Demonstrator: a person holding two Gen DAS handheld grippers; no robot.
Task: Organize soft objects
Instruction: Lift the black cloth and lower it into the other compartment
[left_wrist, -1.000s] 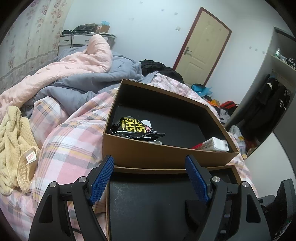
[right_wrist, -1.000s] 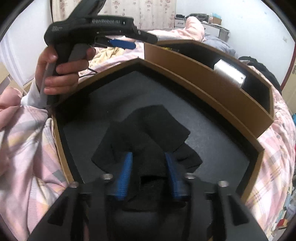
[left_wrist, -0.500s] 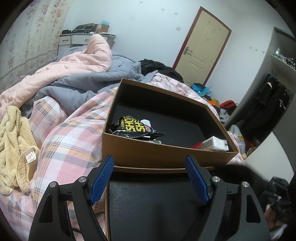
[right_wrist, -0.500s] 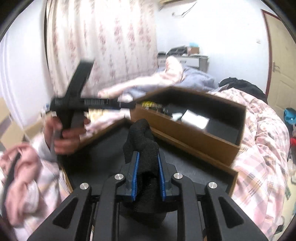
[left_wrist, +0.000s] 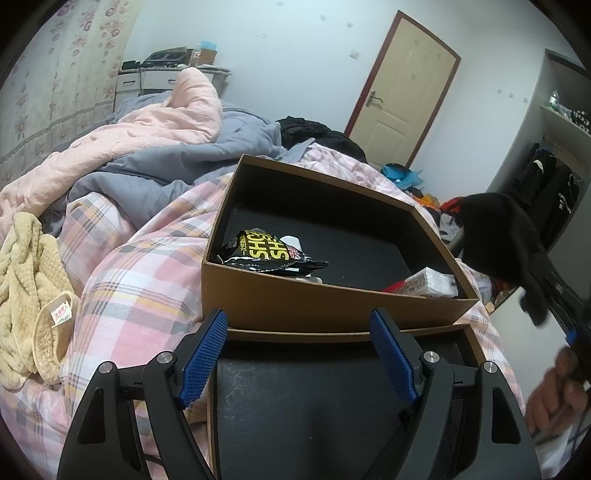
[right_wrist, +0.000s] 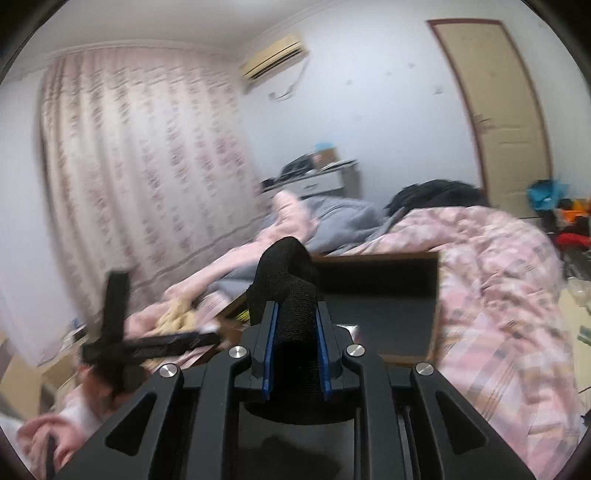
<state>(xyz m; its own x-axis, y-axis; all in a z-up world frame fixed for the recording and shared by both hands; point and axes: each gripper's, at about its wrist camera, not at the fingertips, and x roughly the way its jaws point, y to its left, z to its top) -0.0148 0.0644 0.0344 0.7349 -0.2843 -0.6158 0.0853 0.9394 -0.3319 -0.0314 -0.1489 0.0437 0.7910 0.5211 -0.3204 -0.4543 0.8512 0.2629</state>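
A black sock is pinched between the blue pads of my right gripper, which is shut on it and held up in the air; the sock's top flops over above the fingers. In the left wrist view the same sock hangs at the right edge, above the far right corner of the boxes. My left gripper stands open with nothing between its fingers, over the near brown box with its black lining. A beige fluffy garment lies on the plaid bedding at the left.
Behind it, a second brown box holds a black and yellow snack bag and a white tissue pack. Pink and grey quilts are piled behind. A person's hand shows at the right edge. The right wrist view is blurred.
My right gripper closed on the black sock in the near box and lifted it up and out, turning as it rose. The left gripper has not moved.
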